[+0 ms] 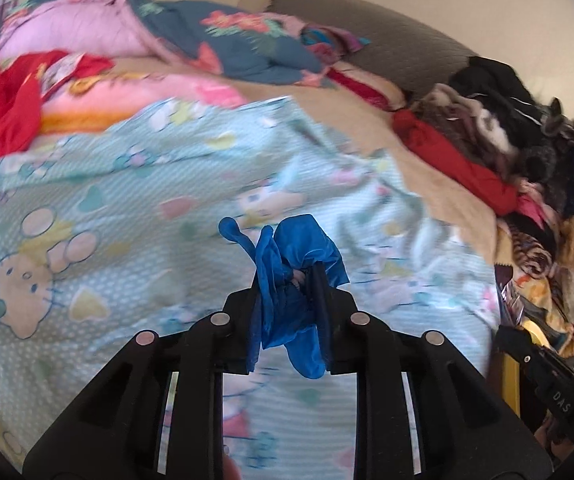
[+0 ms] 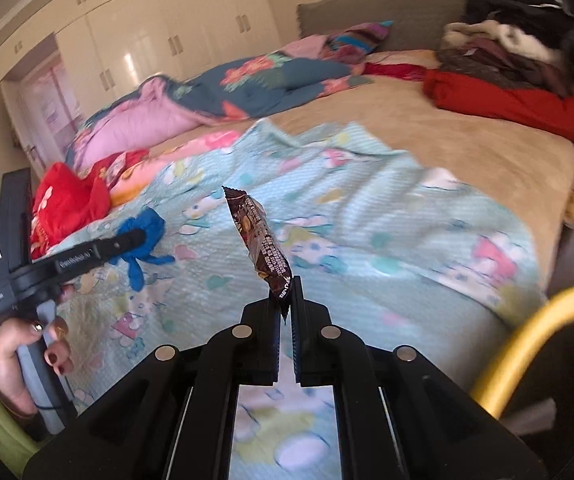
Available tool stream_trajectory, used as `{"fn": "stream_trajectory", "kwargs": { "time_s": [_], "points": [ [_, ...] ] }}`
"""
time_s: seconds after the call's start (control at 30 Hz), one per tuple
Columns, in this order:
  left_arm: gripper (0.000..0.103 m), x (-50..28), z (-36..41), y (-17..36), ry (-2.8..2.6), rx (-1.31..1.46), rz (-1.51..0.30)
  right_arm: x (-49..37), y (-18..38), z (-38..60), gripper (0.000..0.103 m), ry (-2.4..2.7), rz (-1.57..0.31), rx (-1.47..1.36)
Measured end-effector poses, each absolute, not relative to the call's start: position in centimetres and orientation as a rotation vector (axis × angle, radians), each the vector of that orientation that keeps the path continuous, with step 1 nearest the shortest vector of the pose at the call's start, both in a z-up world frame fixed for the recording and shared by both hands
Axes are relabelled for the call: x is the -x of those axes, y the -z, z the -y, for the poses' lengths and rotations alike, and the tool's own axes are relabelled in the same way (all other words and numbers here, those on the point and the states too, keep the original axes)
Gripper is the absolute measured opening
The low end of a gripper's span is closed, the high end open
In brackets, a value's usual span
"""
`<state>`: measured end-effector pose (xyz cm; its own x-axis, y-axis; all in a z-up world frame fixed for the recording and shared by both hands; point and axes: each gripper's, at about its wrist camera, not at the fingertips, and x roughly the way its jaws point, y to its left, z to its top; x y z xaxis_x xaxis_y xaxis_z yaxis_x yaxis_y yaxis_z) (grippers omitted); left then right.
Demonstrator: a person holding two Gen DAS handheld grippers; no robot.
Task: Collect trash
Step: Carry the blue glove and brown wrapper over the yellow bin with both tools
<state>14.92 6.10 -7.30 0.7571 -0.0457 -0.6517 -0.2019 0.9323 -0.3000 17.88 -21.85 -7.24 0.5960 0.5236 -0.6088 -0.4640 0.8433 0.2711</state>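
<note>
- The bed (image 2: 467, 152) fills both views, and everything else sits in relation to it: a pale blue cartoon-print blanket (image 2: 367, 216) is spread over its near half, a flowered quilt (image 2: 255, 80) is bunched toward its far side, and a heap of clothes (image 2: 507, 52) lies by the headboard corner.
- A red bag (image 2: 67, 200) rests on the bed's left edge, just beyond the blanket.
- The left gripper (image 1: 287, 276) hangs over the blanket with its jaws clamped on a crumpled blue glove (image 1: 291, 280). The glove is lifted clear of the bed, and loose fingers of it flop above and below the pads.
- Judged by its folds, the glove is thin, limp and very light. A pinch through the bunched middle looks secure, though dangling ends could snag.
- The right gripper (image 2: 285, 292) is above the blanket nearer the bed's middle, jaws together on the bottom seam of a brown snack wrapper (image 2: 259, 240), which stands up tilted from the pads.
- The wrapper looks glossy, crinkly and nearly weightless. The flat crimped seam is probably the best hold, as slick film may slip.
</note>
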Motion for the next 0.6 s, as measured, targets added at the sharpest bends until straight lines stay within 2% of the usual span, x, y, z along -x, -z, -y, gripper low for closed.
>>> {"fn": "stream_trajectory", "kwargs": {
  "time_s": [0.6],
  "points": [
    [0.016, -13.9, 6.5, 3.8, 0.185, 0.237, -0.688, -13.3, 7.0, 34.6, 0.005, -0.361, -0.747, -0.182]
  ]
}}
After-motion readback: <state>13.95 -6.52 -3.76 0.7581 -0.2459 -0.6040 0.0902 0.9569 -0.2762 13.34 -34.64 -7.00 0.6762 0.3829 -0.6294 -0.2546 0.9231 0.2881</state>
